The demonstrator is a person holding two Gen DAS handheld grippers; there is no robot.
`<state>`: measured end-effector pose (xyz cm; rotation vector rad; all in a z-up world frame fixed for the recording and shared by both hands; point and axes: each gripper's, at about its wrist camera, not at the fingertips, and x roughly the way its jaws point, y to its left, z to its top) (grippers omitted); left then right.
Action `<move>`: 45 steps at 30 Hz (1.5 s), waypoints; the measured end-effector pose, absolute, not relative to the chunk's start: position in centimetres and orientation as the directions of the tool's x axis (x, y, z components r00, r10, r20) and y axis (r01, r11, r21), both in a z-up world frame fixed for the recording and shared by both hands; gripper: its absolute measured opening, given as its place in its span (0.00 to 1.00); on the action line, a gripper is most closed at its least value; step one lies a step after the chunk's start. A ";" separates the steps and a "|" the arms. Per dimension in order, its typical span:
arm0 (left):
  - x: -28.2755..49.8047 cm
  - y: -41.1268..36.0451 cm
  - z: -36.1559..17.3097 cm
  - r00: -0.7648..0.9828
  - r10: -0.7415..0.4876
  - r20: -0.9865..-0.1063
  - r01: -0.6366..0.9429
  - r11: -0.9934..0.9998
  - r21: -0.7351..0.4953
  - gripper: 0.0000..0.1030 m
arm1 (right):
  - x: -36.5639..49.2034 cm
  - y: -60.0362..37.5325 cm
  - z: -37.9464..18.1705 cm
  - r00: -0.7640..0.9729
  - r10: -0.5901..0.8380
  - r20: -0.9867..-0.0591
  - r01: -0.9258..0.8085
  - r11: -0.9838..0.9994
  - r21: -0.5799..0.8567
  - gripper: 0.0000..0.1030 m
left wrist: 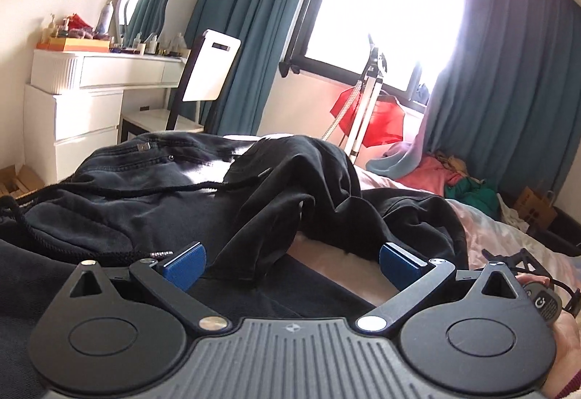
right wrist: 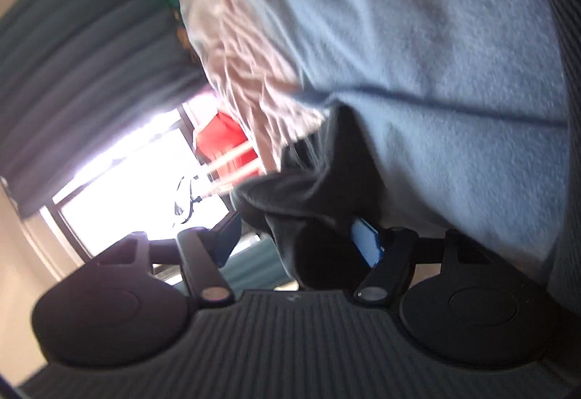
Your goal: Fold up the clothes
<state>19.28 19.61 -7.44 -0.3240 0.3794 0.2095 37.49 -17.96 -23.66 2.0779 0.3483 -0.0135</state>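
We judge the black sweatpants (left wrist: pixel 156 188) soft, limp: left gripper (left wrist: pixel 290 263) jaws apart; right gripper (right wrist: pixel 301 243) jaws apart around a cuff; hems suit.

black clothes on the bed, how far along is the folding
Hardly begun. Nothing looks folded: the black clothes lie rumpled on the bed, one sleeve-like part draped toward the left tool, which is open with fabric between its pads but ungripped. The right tool has black cloth between its open pads; that view is blurred. Left: smoothing, folding, and the coloured pile by the curtain.
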 end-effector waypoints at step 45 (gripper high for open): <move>20.9 11.1 -9.8 0.881 -0.012 -0.473 -0.017 0.998 -0.057 1.00 | 29.1 -44.8 -15.7 0.872 0.301 -0.387 0.279 0.343 0.897 0.08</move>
